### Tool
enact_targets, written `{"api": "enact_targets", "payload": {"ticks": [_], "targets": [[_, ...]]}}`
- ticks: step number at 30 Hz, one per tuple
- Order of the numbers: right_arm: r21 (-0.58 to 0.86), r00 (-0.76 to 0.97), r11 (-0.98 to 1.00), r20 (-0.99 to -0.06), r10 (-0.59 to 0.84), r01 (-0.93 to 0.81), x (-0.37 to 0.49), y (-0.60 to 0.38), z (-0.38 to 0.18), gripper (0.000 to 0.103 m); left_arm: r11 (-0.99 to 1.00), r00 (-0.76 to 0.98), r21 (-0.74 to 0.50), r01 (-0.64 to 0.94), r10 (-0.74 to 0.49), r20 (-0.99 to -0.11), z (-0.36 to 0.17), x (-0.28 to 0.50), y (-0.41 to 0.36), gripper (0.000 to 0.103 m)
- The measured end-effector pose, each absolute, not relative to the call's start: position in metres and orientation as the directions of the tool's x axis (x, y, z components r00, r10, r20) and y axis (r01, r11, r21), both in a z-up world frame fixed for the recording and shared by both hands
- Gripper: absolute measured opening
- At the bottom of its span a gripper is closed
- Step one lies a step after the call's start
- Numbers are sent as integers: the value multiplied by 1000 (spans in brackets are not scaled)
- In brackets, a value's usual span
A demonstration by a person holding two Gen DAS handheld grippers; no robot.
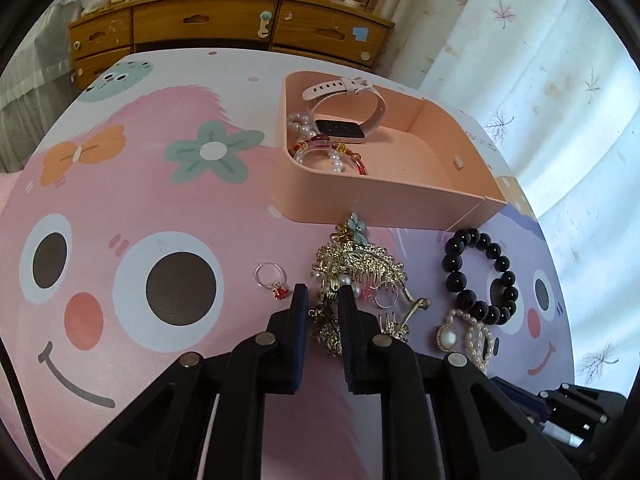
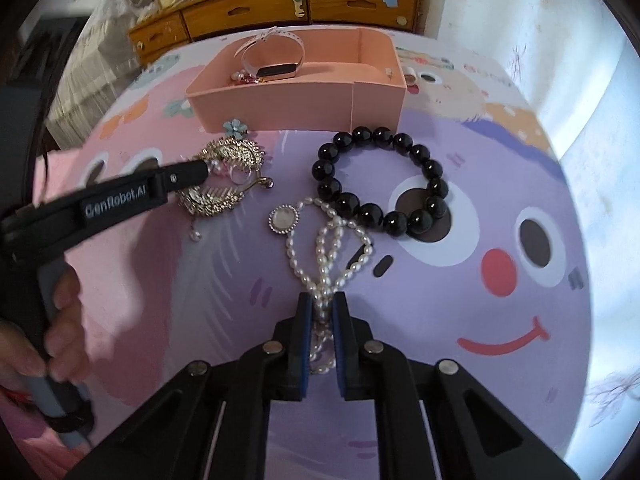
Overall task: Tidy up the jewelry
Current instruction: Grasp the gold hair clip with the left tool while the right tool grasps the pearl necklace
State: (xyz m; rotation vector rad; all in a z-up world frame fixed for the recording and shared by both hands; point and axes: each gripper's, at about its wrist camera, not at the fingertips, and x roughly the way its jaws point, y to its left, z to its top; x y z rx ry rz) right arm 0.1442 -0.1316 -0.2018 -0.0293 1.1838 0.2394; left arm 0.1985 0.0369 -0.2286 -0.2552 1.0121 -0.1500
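A pink box [image 1: 360, 200] [image 2: 280, 108] holds a pink watch [image 1: 344, 128], pearl beads and a red-bead bangle [image 1: 332, 152]. In front of it lie gold hair combs [image 1: 360, 264] [image 2: 232, 156], a red-stone ring [image 1: 272, 280], a black bead bracelet [image 1: 480, 276] [image 2: 380, 180] and a pearl necklace with pendant [image 2: 328, 240] [image 1: 468, 336]. My left gripper [image 1: 322, 292] [image 2: 200, 170] is shut on a gold hair ornament [image 1: 326, 328]. My right gripper [image 2: 322, 300] is shut on the pearl necklace.
The table wears a cartoon-face cloth [image 1: 160, 280] in pink and purple. A wooden drawer cabinet [image 1: 224, 24] stands behind the table. A white curtain [image 1: 560, 80] hangs at the right. A hand [image 2: 56, 320] holds the left gripper's handle.
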Motion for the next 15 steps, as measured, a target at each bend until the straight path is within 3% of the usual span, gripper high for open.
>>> {"api": "enact_targets", "payload": {"ticks": [5,15], "targets": [[260,299,957,-910,287,-129,151,-145,-202,5,956,506,-292,3,-254,-824,-229,198,38,11],[434,286,889,-842,457,-144,164,-151,-176,5,947,504,-322,-20,-269,-821,-227,186,49,8]]}}
